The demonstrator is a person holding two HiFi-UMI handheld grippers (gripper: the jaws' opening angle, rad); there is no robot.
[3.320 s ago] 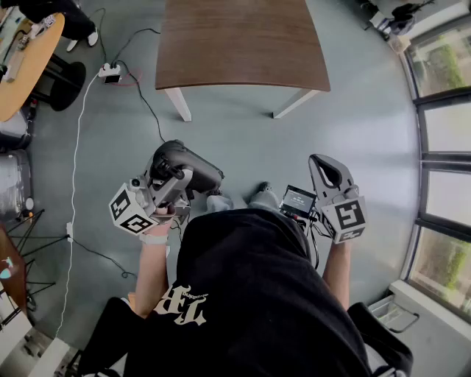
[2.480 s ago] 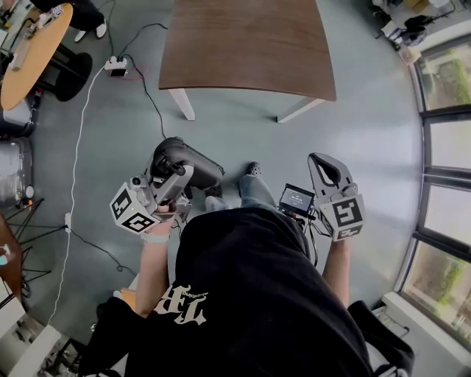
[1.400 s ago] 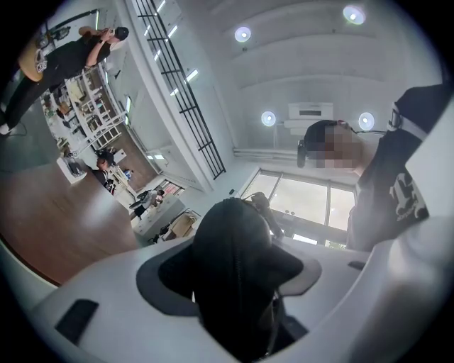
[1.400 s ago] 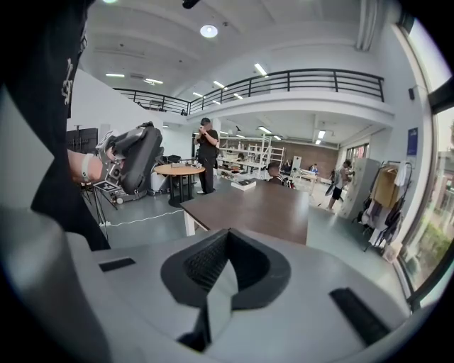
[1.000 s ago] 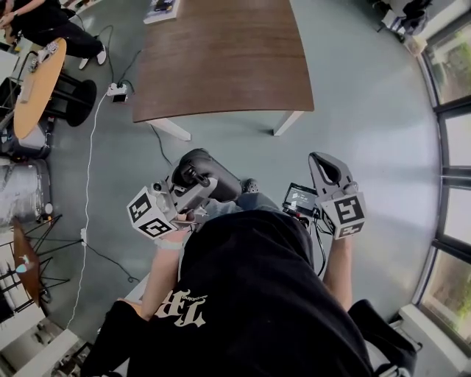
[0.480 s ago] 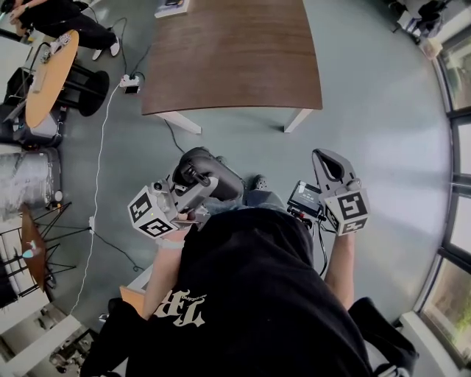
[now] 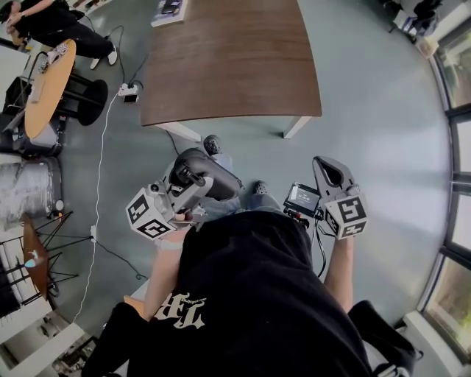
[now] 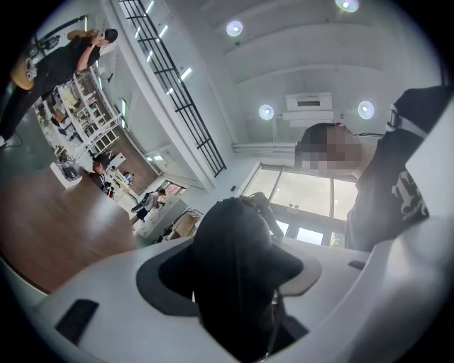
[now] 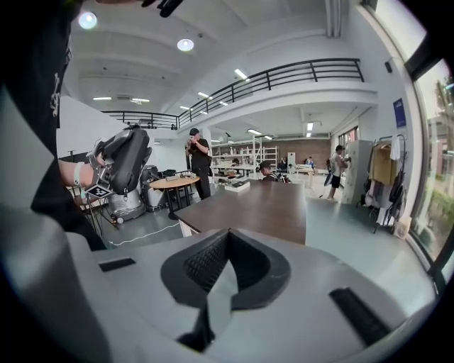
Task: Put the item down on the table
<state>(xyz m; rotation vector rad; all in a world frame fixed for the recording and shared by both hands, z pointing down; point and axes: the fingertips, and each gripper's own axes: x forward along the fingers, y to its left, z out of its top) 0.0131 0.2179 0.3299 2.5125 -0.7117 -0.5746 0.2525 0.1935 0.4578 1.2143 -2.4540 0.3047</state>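
**Left tongs holding the black pouch, not on the table yet**

Starting at the far left, a round wooden table is sitting off by itself, and a white cable is running across the grey floor to a power strip near the corner of the big brown table.

Next over, I'm holding my left gripper out in front of my chest, and its jaws are clamping the black pouch. In the left gripper view the pouch is filling the gap between the jaws, with a zipper line running down its middle. The pouch is hanging in the air over the floor, short of the brown table's near edge and not touching it. One of my shoes is poking out just beyond it, right by a white table leg.

The brown table is lying straight ahead of me, with something flat sitting at its far left corner; I can't tell what it is.

On the right, I'm holding my right gripper at about the same height. Its jaws are pressing together with nothing between them, and they're pointing toward the table. A small screen is sitting on its inner side.

Far right, big windows are lining the wall.
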